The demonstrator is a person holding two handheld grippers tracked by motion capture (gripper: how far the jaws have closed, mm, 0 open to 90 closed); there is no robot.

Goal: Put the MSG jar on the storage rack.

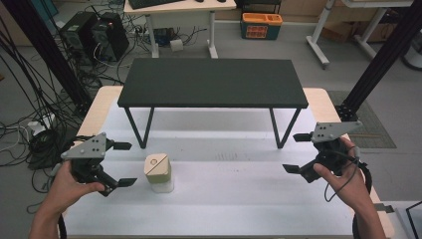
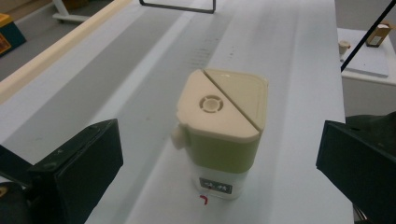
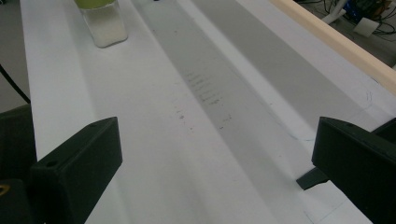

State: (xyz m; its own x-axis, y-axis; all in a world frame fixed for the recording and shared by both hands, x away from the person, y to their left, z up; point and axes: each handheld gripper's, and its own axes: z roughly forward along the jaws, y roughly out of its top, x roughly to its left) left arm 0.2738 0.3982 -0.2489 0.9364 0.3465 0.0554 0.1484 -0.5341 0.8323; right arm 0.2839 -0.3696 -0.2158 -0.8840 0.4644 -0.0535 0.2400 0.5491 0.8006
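Jar stands upright on desk just right of left claw, jaws wide and empty, nothing touching it, while right claw, also wide and empty, sits well apart, so left is nearer.

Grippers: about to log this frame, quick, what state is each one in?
Left gripper: open, holding nothing; the green-lidded container stands on the table just ahead of its jaws.
Right gripper: open, holding nothing.
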